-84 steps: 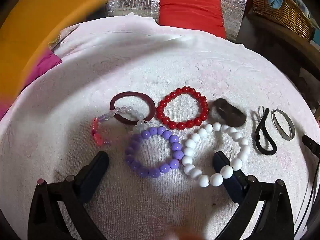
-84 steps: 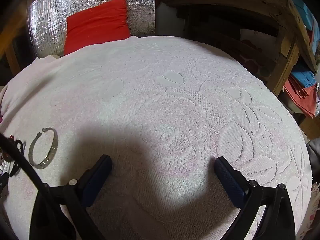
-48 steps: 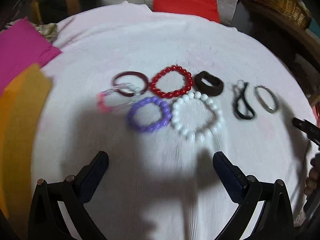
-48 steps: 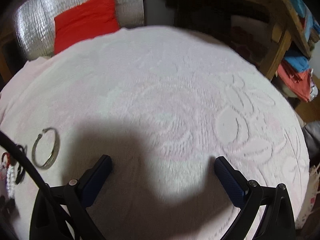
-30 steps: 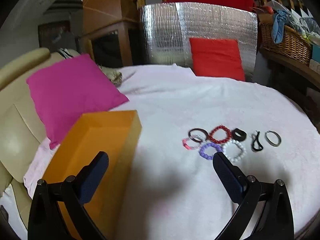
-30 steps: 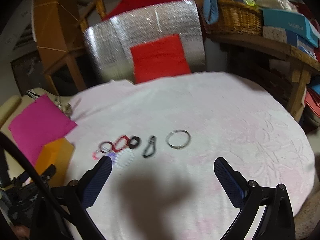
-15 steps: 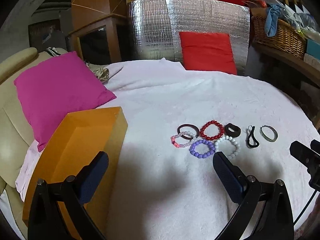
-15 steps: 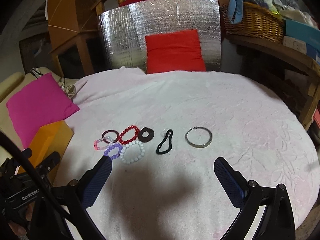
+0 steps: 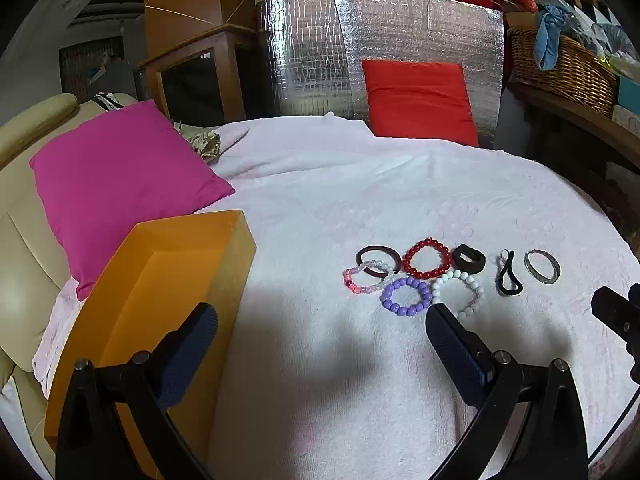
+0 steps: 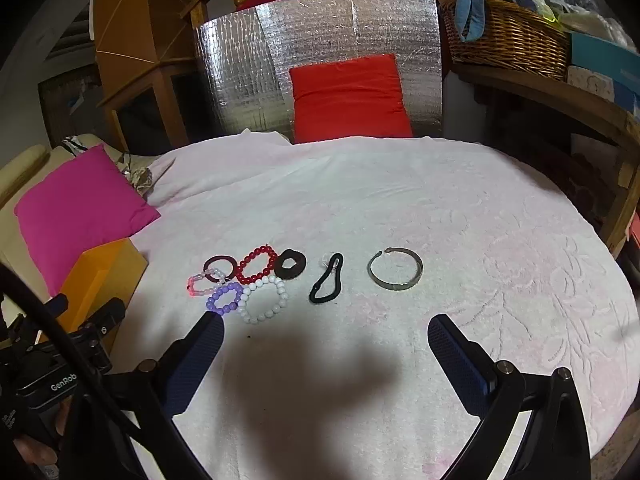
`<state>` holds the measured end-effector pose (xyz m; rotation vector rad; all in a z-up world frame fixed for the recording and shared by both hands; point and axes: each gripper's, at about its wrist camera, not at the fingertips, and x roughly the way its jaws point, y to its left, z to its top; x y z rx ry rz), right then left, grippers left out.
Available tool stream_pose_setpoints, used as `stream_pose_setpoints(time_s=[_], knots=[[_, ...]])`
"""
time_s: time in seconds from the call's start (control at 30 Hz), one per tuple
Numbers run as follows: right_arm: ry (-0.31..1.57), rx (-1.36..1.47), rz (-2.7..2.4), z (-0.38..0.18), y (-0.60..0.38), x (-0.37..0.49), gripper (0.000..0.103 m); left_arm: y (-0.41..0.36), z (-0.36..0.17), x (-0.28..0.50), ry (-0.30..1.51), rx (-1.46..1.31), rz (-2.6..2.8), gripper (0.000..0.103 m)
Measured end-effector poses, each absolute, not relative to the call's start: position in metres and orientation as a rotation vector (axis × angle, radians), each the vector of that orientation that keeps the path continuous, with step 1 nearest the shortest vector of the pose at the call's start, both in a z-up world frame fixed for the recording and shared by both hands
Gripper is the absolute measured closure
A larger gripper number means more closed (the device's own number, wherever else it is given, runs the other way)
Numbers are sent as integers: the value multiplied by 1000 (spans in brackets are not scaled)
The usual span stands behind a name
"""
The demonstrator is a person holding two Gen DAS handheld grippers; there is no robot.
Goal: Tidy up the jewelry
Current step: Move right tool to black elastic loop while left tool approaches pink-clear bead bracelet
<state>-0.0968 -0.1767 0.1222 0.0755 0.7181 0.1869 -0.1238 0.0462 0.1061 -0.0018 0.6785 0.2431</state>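
**Both tools spread and empty, jewelry waiting**

I judge nothing is sorted yet. From the left: the orange box (image 9: 168,280) stands open and looks empty; my left tool (image 9: 320,344) hovers spread, holding nothing. On the white-covered tabletop (image 9: 320,208) the bracelets cluster, touching: purple bracelet (image 9: 406,296), white bracelet (image 9: 458,290), then the metal bangle (image 10: 395,268) apart. My right tool (image 10: 325,354) is spread too. Next I'd pinch one bead strand.

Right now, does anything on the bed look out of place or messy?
Mostly tidy. The only oddity: the pink-and-clear beaded bracelet overlaps the dark maroon ring instead of lying apart like the metal bangle. Nothing looks broken or spilled.
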Motion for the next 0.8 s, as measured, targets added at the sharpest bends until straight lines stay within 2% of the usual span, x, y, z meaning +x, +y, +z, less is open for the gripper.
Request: stream_pose_setpoints(time_s=[0.3, 0.57, 0.7, 0.8], knots=[[727, 79, 187, 120, -181, -92, 0, 47, 101, -120, 701, -2, 241, 0], [765, 157, 187, 116, -209, -66, 1, 68, 83, -99, 811, -115, 196, 0], [836, 260, 248, 103, -222, -43, 12, 74, 76, -90, 838, -132, 190, 0], [903, 370, 303, 88, -225, -26, 25, 76, 69, -82, 866, -132, 190, 0]])
